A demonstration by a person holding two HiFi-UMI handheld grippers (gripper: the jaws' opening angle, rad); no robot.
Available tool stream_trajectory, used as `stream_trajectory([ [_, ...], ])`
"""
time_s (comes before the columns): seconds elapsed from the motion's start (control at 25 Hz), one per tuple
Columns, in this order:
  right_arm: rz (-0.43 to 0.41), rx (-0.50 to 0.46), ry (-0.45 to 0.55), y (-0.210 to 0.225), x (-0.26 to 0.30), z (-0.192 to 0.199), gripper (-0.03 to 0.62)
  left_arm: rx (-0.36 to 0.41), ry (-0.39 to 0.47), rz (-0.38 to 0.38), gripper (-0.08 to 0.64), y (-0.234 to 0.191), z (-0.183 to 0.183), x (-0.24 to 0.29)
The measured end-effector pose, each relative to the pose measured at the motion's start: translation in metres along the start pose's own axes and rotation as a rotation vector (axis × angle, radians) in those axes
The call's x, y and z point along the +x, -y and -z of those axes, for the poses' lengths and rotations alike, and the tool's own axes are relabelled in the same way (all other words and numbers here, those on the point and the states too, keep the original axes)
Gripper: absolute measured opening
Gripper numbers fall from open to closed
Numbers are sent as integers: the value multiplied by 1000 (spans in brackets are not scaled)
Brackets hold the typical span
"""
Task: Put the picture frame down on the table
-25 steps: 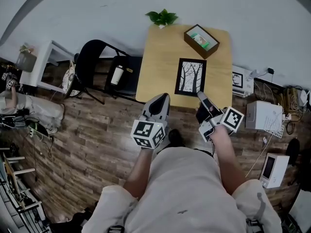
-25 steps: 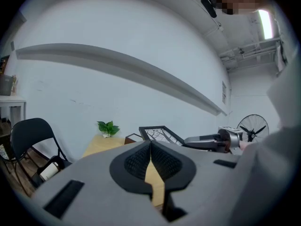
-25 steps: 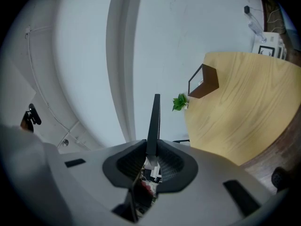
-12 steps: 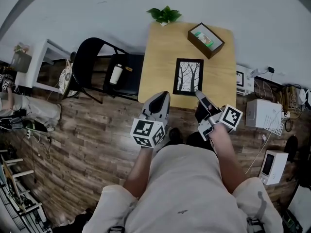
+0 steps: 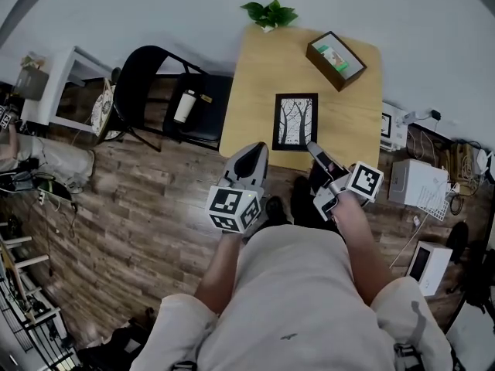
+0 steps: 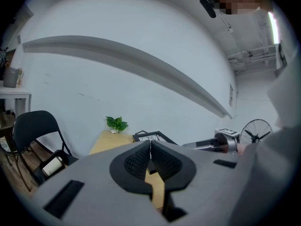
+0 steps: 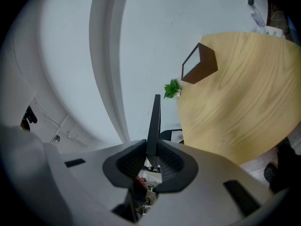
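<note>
The black picture frame point(image 5: 296, 121) with a tree print hangs roughly flat over the wooden table point(image 5: 255, 91); I cannot tell whether it touches the top. My right gripper point(image 5: 312, 147) is shut on the frame's near right corner. In the right gripper view the frame point(image 7: 154, 121) runs edge-on between the pressed pads. My left gripper point(image 5: 255, 149) hovers at the table's front edge, left of the frame, shut with nothing in it. From the left gripper point(image 6: 150, 147) the frame point(image 6: 149, 136) shows ahead, the right gripper point(image 6: 221, 142) beside it.
A brown open box point(image 5: 335, 60) sits at the table's far right corner and a small green plant point(image 5: 271, 12) at the far edge. A black folding chair point(image 5: 166, 103) with a bottle point(image 5: 186, 118) stands left of the table. White devices point(image 5: 418, 184) and cables lie on the floor at right.
Both grippers have moved a little forward and down. The frame has gone with the right gripper and looks smaller, lower over the tabletop. The grip on it is unchanged.
</note>
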State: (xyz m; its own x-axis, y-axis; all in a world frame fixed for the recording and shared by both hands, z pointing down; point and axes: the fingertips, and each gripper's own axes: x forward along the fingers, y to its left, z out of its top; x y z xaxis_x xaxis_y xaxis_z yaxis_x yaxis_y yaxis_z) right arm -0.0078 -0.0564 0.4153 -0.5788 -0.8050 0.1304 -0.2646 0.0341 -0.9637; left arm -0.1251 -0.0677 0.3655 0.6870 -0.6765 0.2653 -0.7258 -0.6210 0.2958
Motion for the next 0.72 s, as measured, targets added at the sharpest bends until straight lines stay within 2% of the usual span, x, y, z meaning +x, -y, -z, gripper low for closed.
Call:
stream_trajectory([
  [0.44, -2, 17, -141, 16, 29, -22, 71, 12, 0, -105, 8, -4, -10, 18],
  [0.72, 8, 20, -238, 38, 41, -37, 71, -14, -9, -168, 8, 0, -3, 37],
])
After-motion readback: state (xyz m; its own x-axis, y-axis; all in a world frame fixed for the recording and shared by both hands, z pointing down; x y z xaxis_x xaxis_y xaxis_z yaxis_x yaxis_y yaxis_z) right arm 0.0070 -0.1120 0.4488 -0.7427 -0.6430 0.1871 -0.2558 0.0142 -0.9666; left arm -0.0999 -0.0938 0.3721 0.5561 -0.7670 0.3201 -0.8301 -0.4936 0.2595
